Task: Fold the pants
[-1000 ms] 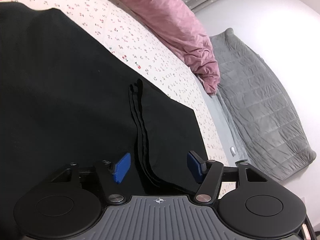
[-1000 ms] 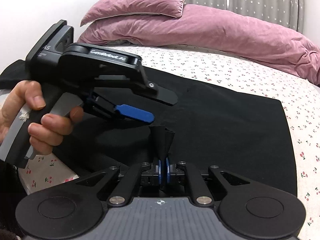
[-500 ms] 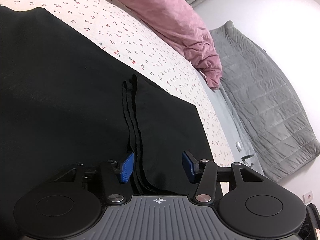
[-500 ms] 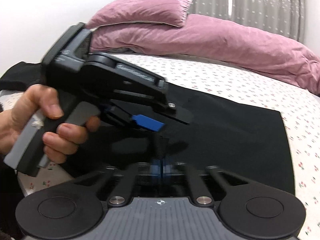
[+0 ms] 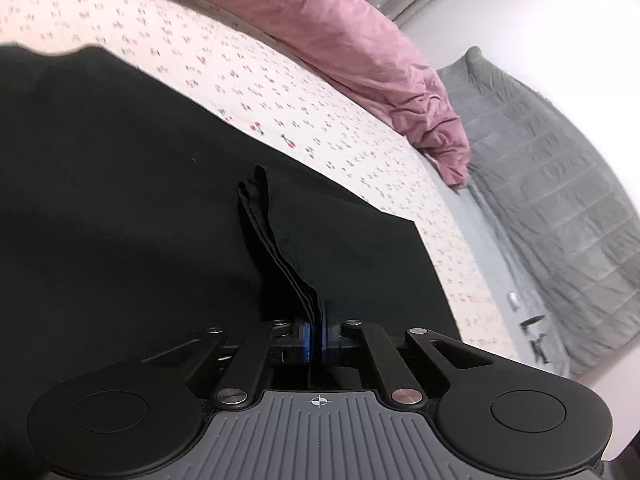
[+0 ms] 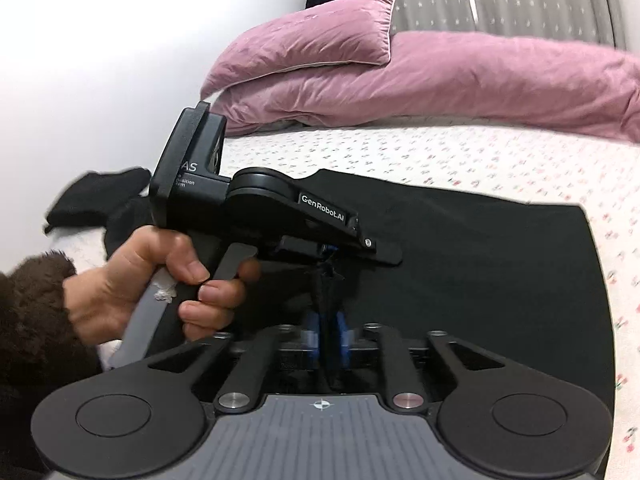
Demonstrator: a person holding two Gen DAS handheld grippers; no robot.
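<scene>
Black pants (image 5: 120, 208) lie spread on a bed with a cherry-print sheet (image 5: 280, 92); they also show in the right wrist view (image 6: 480, 264). My left gripper (image 5: 315, 334) is shut on a raised layered fold of the pants' edge (image 5: 276, 248). My right gripper (image 6: 327, 338) is shut on a pinched ridge of the same black cloth. The left gripper's body (image 6: 256, 208), held by a hand (image 6: 160, 284), is just ahead of the right gripper, over the same ridge.
A pink duvet (image 5: 360, 40) and pink pillow (image 6: 320, 40) lie at the head of the bed. A grey quilted blanket (image 5: 552, 200) hangs off the far side. Another dark garment (image 6: 96, 196) lies near the bed's left edge by the wall.
My left gripper has closed from open onto the layered fold of the pants. The right gripper stays shut on the cloth, and the left tool has shifted slightly in its view.
</scene>
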